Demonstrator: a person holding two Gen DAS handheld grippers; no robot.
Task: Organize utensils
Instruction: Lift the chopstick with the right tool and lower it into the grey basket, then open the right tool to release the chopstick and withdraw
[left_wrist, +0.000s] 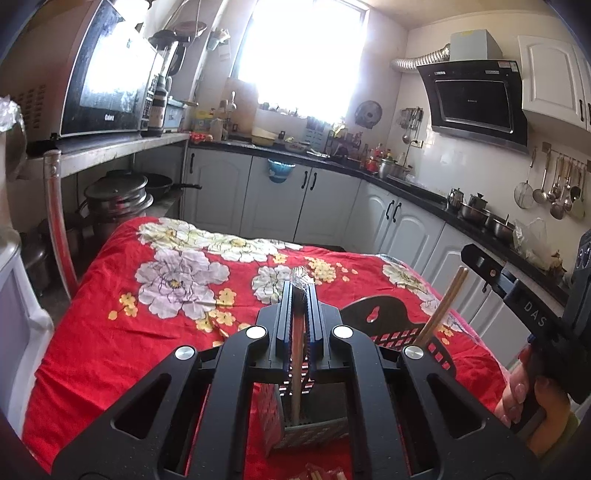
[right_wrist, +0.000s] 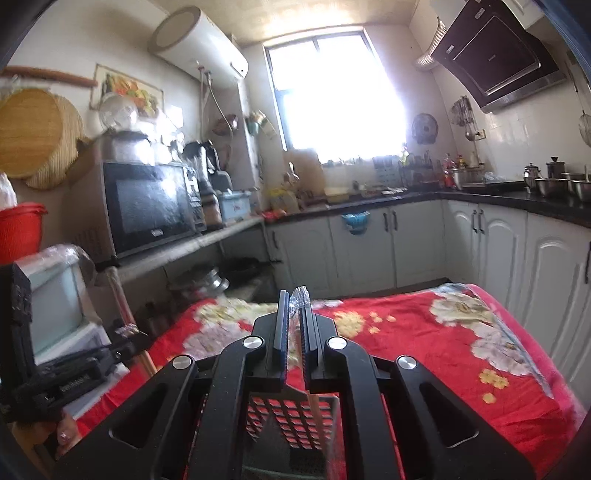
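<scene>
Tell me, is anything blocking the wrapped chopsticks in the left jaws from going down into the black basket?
Nothing visible blocks them. The wrapped chopsticks, held in the left gripper, already hang inside the black basket, whose compartment below looks free.

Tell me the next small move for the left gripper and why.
Probably open the left gripper. Its jaws are shut on wrapped chopsticks whose lower end already stands inside the perforated holder, so releasing should drop them in.
</scene>
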